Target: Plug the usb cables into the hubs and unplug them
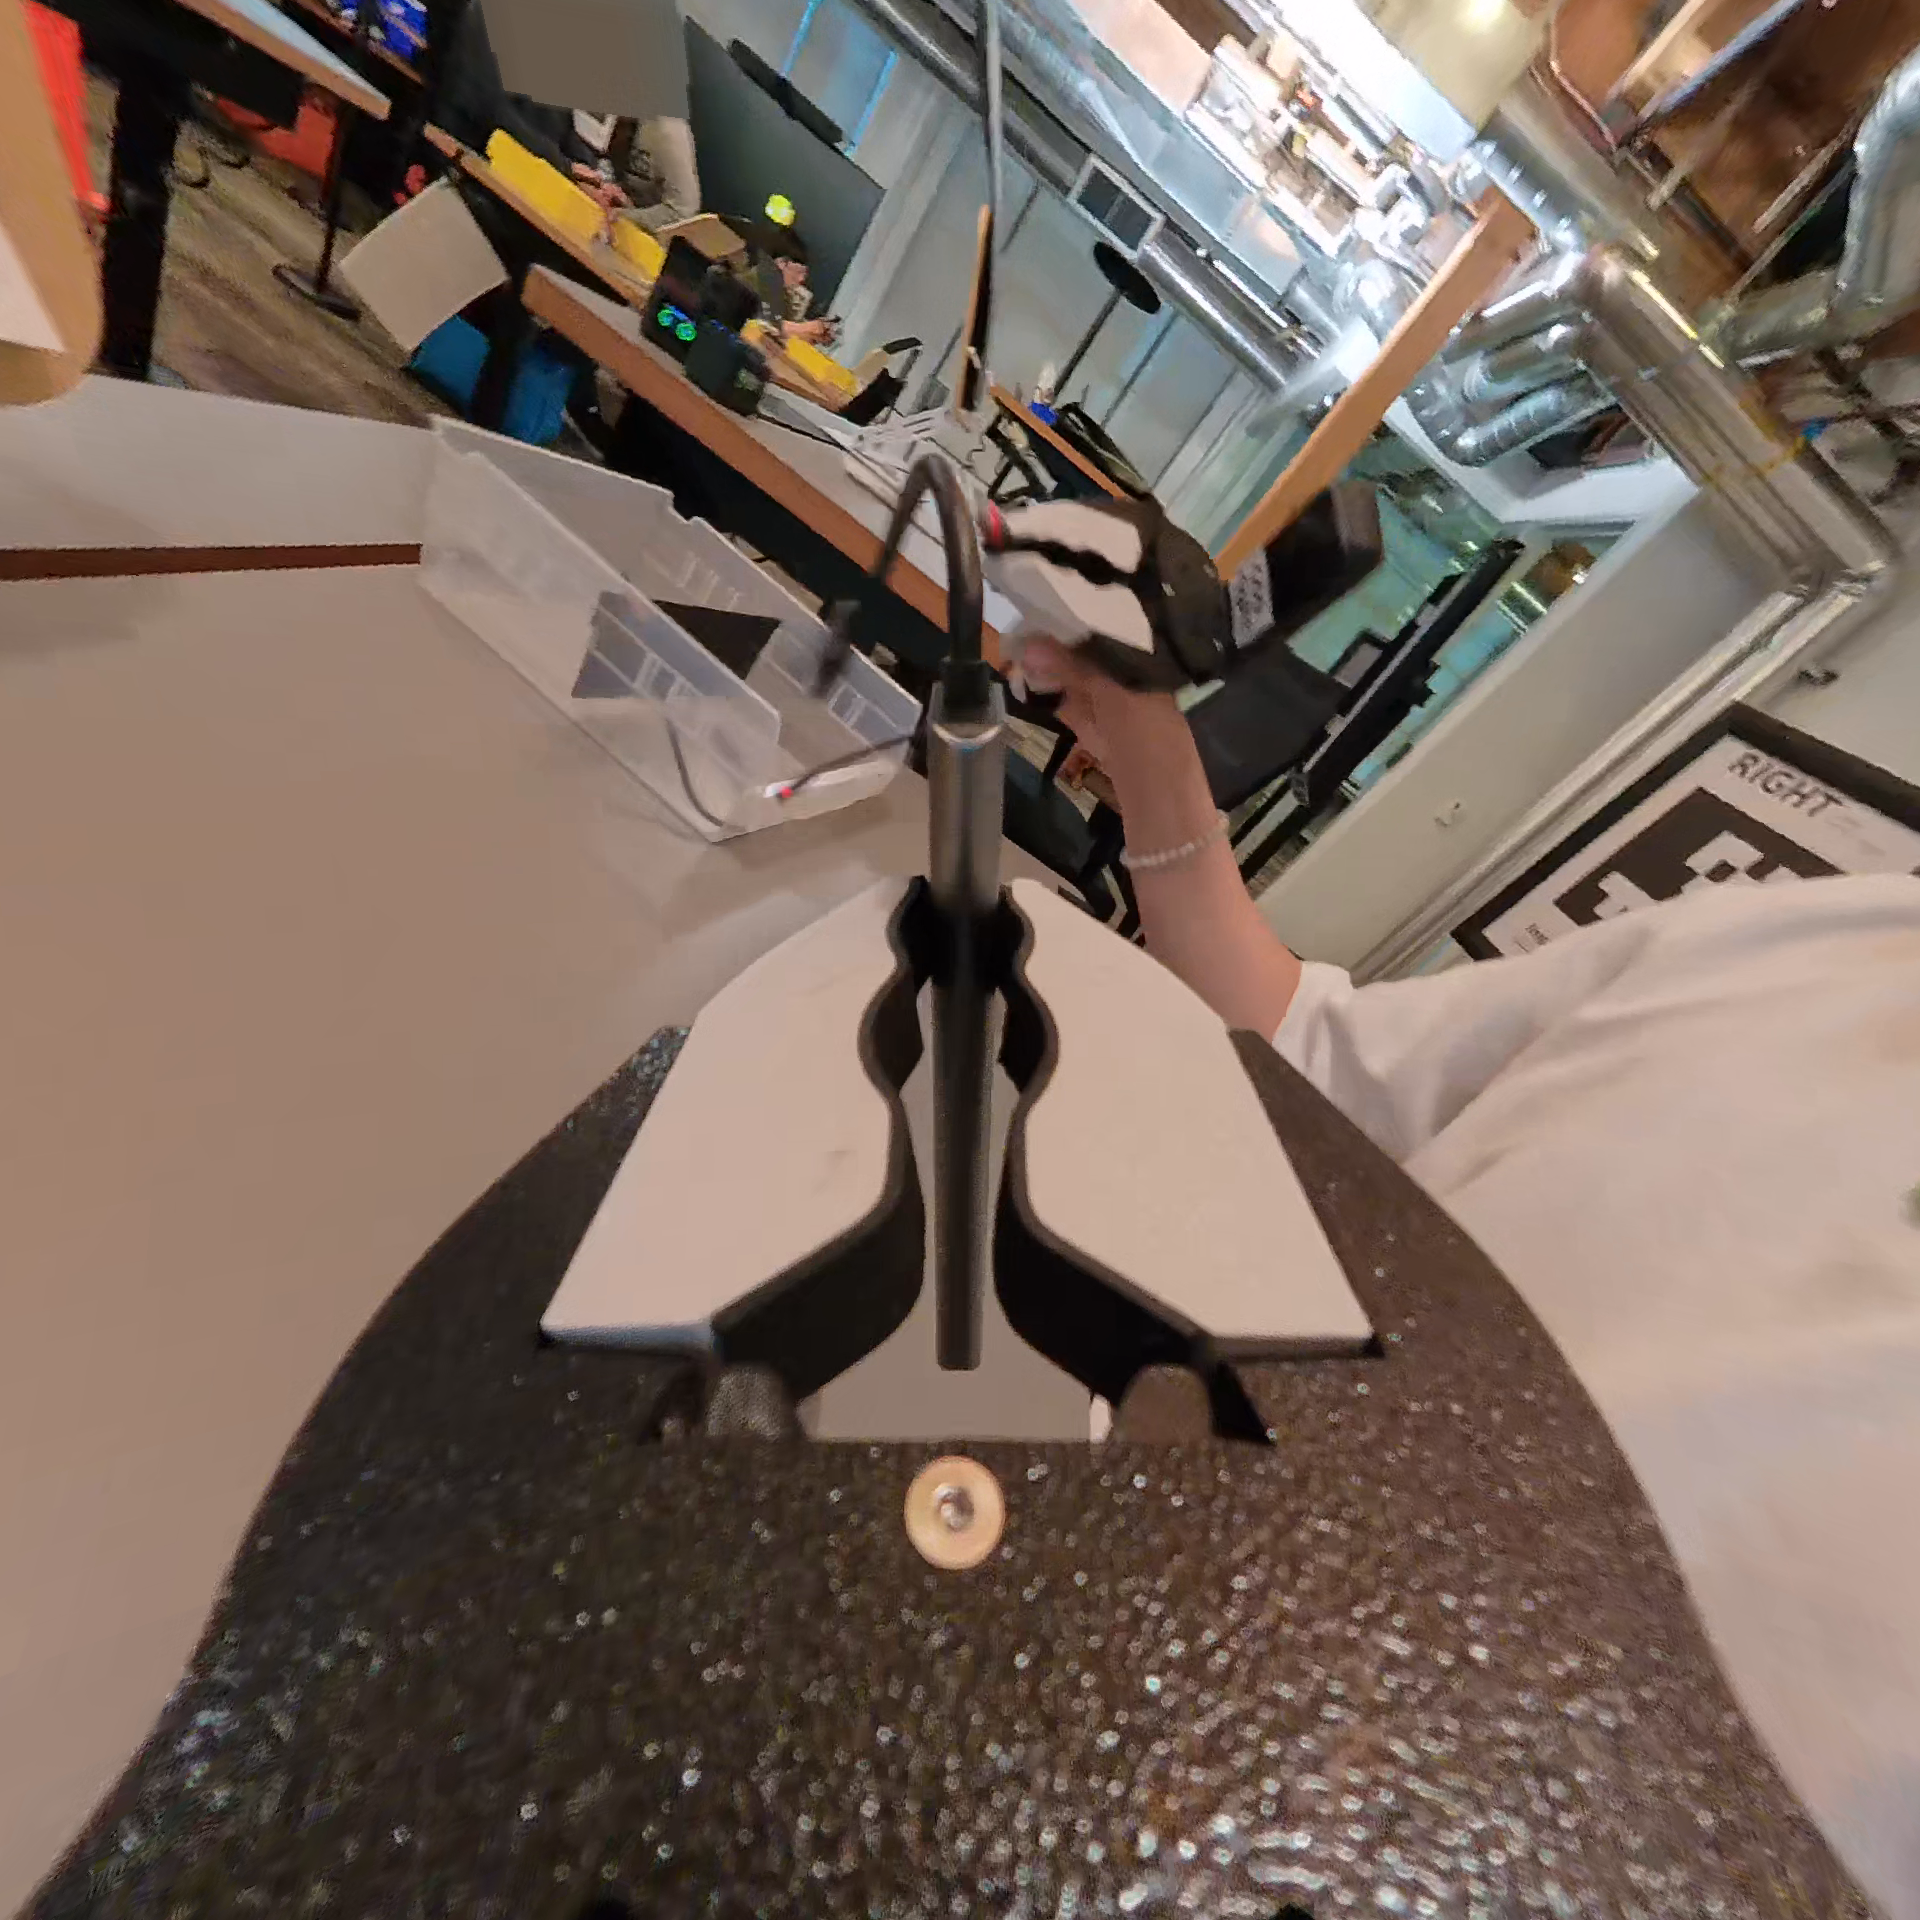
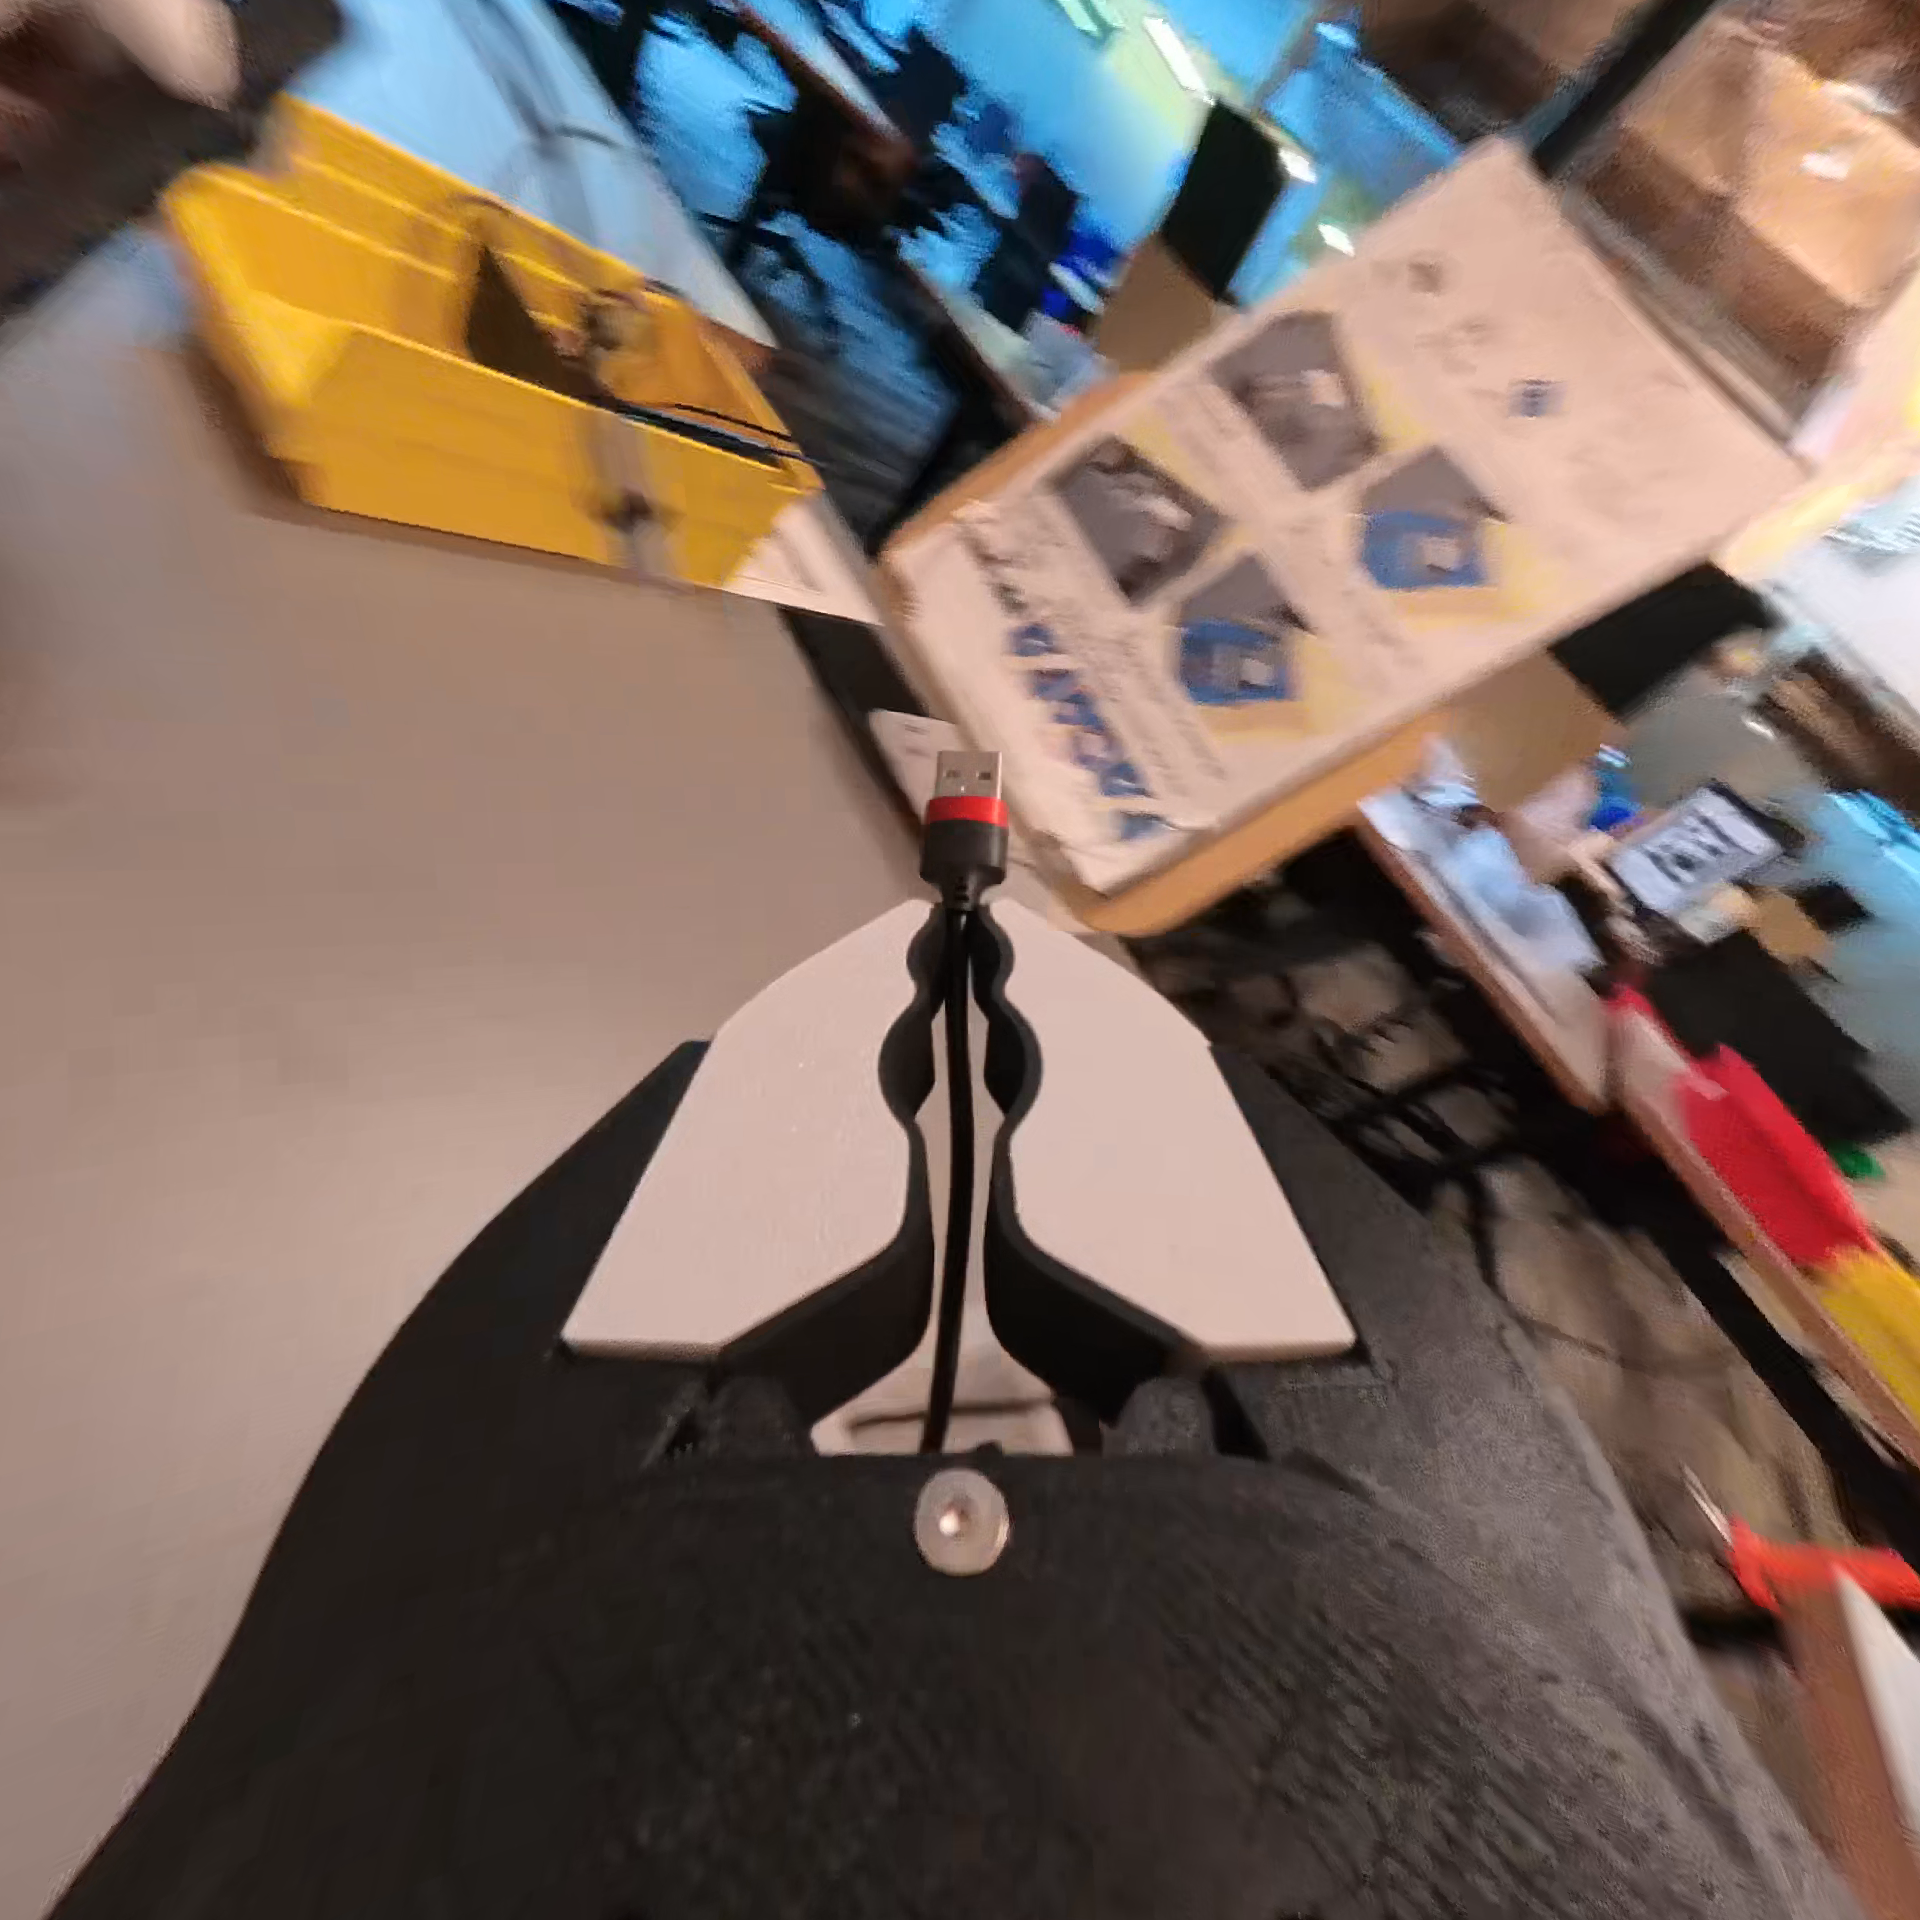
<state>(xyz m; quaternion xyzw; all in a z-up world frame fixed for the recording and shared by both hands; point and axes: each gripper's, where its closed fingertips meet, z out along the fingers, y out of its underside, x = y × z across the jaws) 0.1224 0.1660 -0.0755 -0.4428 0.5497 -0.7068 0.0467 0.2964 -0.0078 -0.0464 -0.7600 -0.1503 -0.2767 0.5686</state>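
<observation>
In the left wrist view my left gripper point(image 1: 961, 914) is shut on a slim grey USB hub point(image 1: 964, 821), held edge-on above the table; the hub's own black cable point(image 1: 940, 520) arcs out of its far end. Beyond it the right gripper point(image 1: 1101, 592) shows, held by a hand, off to the right of the hub. In the right wrist view my right gripper point(image 2: 961, 920) is shut on a black USB cable point(image 2: 954, 1164) just behind its plug. The USB-A plug point(image 2: 966, 805), with a red band and metal tip, points forward, free of any port.
A clear plastic bin point(image 1: 665, 644) lies on the white table point(image 1: 260, 831) with a cable end point(image 1: 821, 784) at its near rim. A yellow bin point(image 2: 468, 395) sits at the table's far edge, a printed cardboard box point(image 2: 1278, 520) beyond. A white sleeve point(image 1: 1610, 1143) is at right. Left tips to right tips: about 25 centimetres.
</observation>
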